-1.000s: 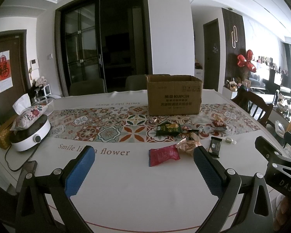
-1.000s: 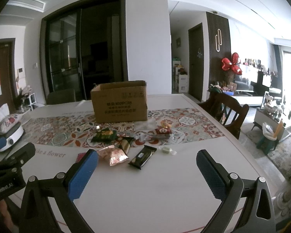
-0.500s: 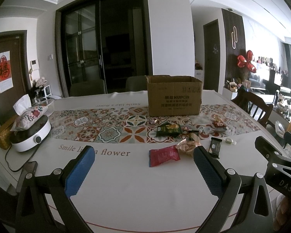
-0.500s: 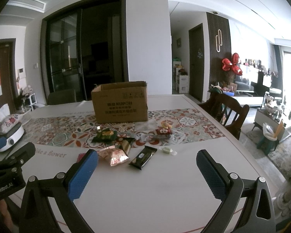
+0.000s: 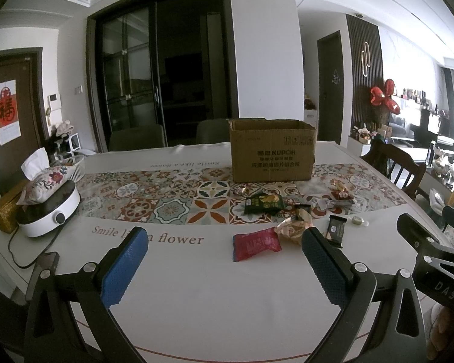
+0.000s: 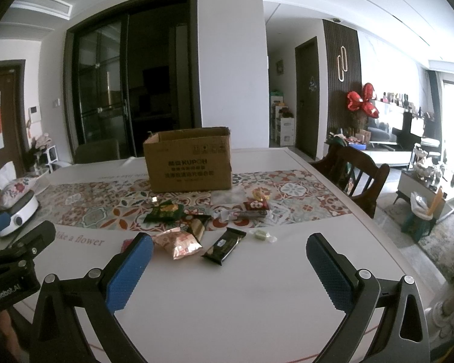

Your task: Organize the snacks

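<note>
An open cardboard box (image 5: pixel 271 151) stands on the patterned runner; it also shows in the right wrist view (image 6: pixel 190 161). Several snacks lie in front of it: a red packet (image 5: pixel 255 243), a pink-gold packet (image 6: pixel 181 243), a dark bar (image 6: pixel 224 245), a green bag (image 6: pixel 165 211), a small wrapped candy (image 6: pixel 261 235). My left gripper (image 5: pixel 224 266) is open and empty, low over the white cloth, short of the red packet. My right gripper (image 6: pixel 228 270) is open and empty, short of the dark bar.
A white cooker (image 5: pixel 48 211) with a floral tissue pouch (image 5: pixel 44 178) stands at the table's left, its cord trailing to the edge. A phone (image 5: pixel 44 267) lies near the left edge. A wooden chair (image 6: pixel 352 175) stands at the right side.
Both grippers have edged slightly; the view has barely shifted. The snacks and the box have not moved.
</note>
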Action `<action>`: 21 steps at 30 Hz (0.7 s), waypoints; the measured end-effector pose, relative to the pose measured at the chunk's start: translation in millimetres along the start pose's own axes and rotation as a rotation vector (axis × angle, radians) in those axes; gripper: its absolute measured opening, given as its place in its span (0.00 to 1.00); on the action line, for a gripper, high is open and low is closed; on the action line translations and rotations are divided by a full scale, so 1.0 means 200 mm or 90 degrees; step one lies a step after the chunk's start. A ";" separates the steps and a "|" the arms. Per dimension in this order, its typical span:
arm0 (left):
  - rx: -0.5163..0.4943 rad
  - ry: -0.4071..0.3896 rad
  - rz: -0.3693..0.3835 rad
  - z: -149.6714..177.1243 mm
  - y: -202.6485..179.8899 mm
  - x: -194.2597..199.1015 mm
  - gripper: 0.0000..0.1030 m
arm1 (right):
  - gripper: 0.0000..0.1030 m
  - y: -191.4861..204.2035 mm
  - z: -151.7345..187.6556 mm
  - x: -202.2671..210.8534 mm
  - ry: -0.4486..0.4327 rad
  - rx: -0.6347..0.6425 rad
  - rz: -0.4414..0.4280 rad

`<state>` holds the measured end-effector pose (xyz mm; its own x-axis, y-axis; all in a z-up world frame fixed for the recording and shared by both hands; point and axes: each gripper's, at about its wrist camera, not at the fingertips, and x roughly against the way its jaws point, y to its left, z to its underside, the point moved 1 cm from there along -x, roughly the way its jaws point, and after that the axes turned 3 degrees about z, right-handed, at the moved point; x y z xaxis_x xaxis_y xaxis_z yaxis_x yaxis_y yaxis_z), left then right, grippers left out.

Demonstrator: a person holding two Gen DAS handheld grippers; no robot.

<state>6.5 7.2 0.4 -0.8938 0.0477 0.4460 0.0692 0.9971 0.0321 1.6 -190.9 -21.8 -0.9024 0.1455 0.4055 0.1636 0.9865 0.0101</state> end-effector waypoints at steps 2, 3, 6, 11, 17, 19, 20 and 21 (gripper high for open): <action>0.000 0.001 0.000 0.00 0.00 0.00 1.00 | 0.99 0.00 0.00 0.00 0.000 0.000 0.000; 0.000 0.001 0.000 0.00 0.00 0.00 1.00 | 0.99 0.00 0.00 0.00 0.000 0.000 0.000; 0.000 -0.001 0.000 0.00 0.00 0.00 1.00 | 0.99 0.00 0.00 0.00 -0.001 0.000 0.000; 0.000 0.000 -0.001 0.00 0.00 0.00 1.00 | 0.99 0.01 0.00 -0.01 0.000 0.000 0.000; 0.000 0.001 -0.001 0.00 0.00 0.00 1.00 | 0.99 -0.01 -0.01 0.00 0.001 0.000 0.000; 0.001 0.003 -0.001 -0.01 0.01 0.00 1.00 | 0.99 -0.01 0.00 0.00 0.003 0.000 -0.001; 0.000 0.006 -0.002 -0.01 0.01 0.00 1.00 | 0.99 0.02 0.02 -0.02 0.005 0.001 -0.001; -0.001 0.008 -0.003 -0.01 0.01 0.00 1.00 | 0.99 0.02 0.02 -0.02 0.006 0.001 -0.001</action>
<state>7.8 10.1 1.5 -0.8889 0.0416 0.4563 0.0650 0.9972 0.0358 4.2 -186.9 -27.4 -0.8988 0.1424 0.4146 0.1609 0.9869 0.0098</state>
